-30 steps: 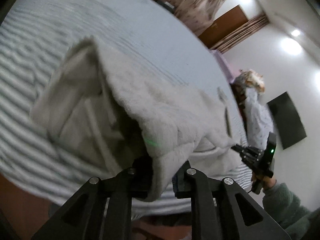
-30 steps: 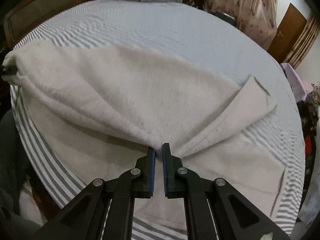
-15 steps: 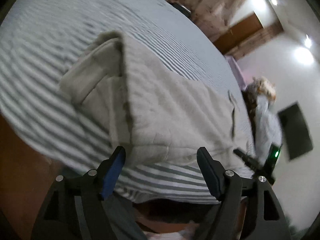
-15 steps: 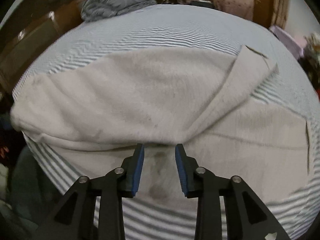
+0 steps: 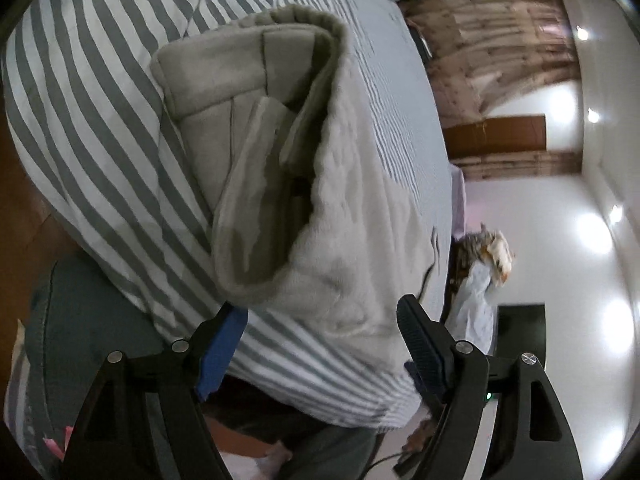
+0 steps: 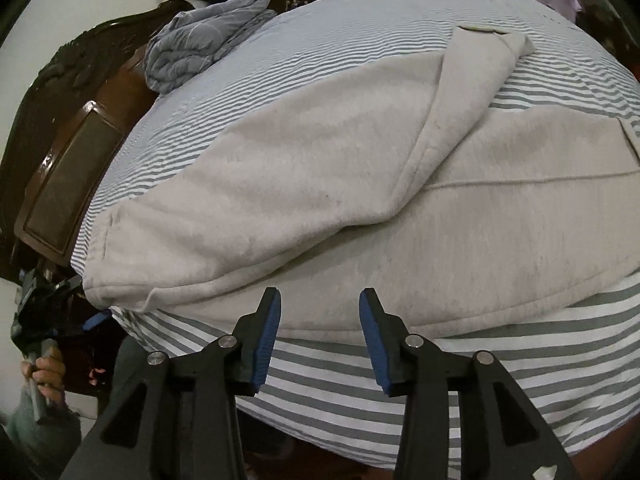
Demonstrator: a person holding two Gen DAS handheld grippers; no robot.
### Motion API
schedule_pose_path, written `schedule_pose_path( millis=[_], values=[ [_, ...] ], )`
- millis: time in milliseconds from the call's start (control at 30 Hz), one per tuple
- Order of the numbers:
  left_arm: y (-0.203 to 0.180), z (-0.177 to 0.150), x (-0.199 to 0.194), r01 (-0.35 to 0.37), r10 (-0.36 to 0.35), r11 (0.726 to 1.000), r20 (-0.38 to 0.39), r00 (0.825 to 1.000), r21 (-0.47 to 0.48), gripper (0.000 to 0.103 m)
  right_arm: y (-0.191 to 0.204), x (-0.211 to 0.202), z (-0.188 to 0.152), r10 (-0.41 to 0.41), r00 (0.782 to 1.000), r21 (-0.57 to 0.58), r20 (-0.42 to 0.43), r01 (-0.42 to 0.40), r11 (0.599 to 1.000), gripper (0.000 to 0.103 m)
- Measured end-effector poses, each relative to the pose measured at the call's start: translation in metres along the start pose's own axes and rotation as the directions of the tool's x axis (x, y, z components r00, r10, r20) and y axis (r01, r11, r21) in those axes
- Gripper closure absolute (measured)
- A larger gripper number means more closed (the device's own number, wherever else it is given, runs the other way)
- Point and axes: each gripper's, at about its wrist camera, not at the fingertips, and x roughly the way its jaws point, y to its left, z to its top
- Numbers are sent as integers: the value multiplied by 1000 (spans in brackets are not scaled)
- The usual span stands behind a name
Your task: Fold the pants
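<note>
Light grey fleece pants (image 6: 320,184) lie folded lengthwise on a grey-and-white striped bed (image 6: 400,368), one leg laid over the other, near the bed's front edge. In the left wrist view the open waistband end of the pants (image 5: 280,152) faces me. My left gripper (image 5: 320,332) is open and empty, just in front of that end. My right gripper (image 6: 320,320) is open and empty, just short of the pants' long front edge. The left gripper also shows at the far left of the right wrist view (image 6: 60,304).
A bundled grey blanket (image 6: 200,40) lies at the far side of the bed by the dark wooden headboard (image 6: 68,160). The bed edge drops off just below both grippers. A door (image 5: 496,136) and curtains are beyond the bed.
Both grippers were shut on the pants a second ago. Both have let go, opened wide and drawn back toward the bed's front edge; the pants now lie flat.
</note>
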Motion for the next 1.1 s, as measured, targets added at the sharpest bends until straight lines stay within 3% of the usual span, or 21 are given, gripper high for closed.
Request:
schedule_pose_path(
  millis=[233, 300, 400, 600, 833, 900, 933, 1100],
  values=[
    [1, 12, 12, -31, 31, 999, 2, 1000, -44, 29, -4, 6, 5, -5, 1000, 39, -9, 6, 999, 59],
    [-5, 13, 15, -35, 35, 999, 14, 999, -42, 42, -7, 11, 9, -11, 1000, 64, -25, 13, 998, 59],
    [-11, 15, 16, -47, 48, 998, 22, 999, -37, 53, -14, 21, 18, -24, 998, 115, -51, 30, 993, 59],
    [-24, 18, 18, -79, 80, 997, 46, 996, -17, 66, -26, 34, 44, -120, 988, 187, -95, 136, 973, 57],
    [-38, 25, 23, -98, 96, 995, 53, 994, 19, 71, -35, 54, 80, -215, 970, 238, -118, 237, 942, 53],
    [-41, 27, 23, -90, 89, 996, 59, 994, 12, 74, -39, 61, 88, -224, 966, 248, -130, 251, 936, 67],
    [-45, 31, 22, -87, 86, 996, 64, 994, 14, 74, -41, 62, 94, -227, 966, 237, -123, 251, 939, 95],
    [-79, 62, 22, -69, 62, 995, 109, 992, 65, 78, -37, 50, 115, -167, 983, 226, -73, 180, 957, 97]
  ],
)
